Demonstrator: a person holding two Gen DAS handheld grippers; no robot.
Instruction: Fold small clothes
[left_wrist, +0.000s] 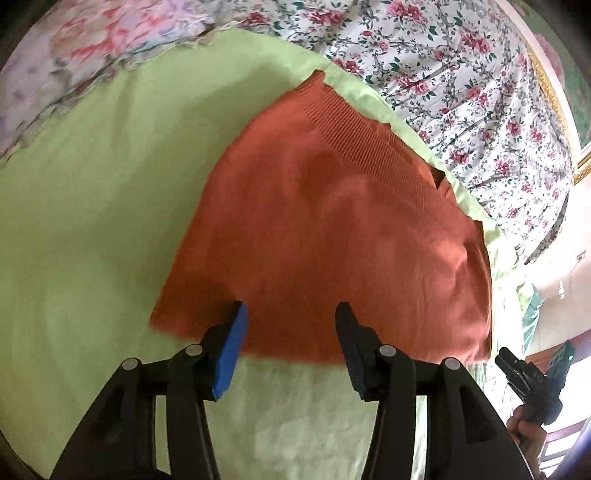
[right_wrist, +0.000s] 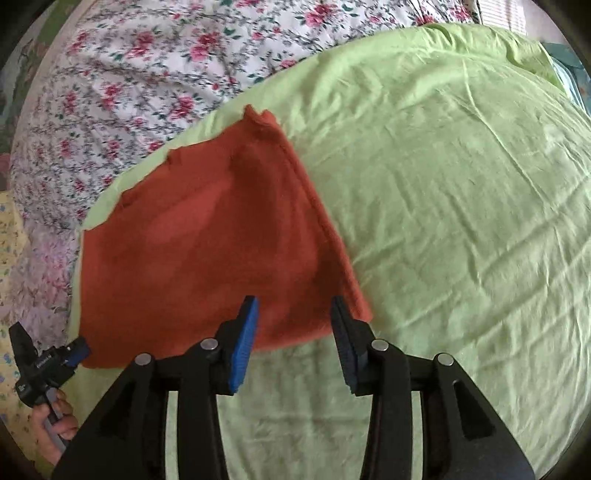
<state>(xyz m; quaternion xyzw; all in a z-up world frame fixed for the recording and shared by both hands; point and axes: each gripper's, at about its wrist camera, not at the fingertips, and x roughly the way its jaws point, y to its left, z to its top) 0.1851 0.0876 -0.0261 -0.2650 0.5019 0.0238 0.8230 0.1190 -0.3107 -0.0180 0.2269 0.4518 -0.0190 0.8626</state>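
Surface: I'm working over a bed; a pale green sheet (right_wrist: 443, 184) is spread on top of a floral bedspread (right_wrist: 147, 66), creased and soft-looking.
Garment: an orange knit garment (left_wrist: 332, 229) lies flat on the green sheet, close to the sheet's edge beside the floral cloth. Its near hem runs just under both sets of fingers.
Material: fine knit body, with a ribbed band (left_wrist: 354, 136) along the far edge in the left wrist view. Shape reads roughly trapezoid; I cannot tell whether it is already folded once.
Left gripper: the left gripper (left_wrist: 291, 332) has its jaws apart, holding nothing, poised over the near hem towards the garment's left corner.
Right gripper: the right gripper (right_wrist: 295, 325) is likewise spread and empty, over the near hem by the right corner (right_wrist: 364, 314).
Handling: I judge it light, limp and stretchy, likely to sag and drag on the sheet, not slippery or fragile.
Hold: I'd pinch the two near corners, taking all layers, so the hem lifts evenly.
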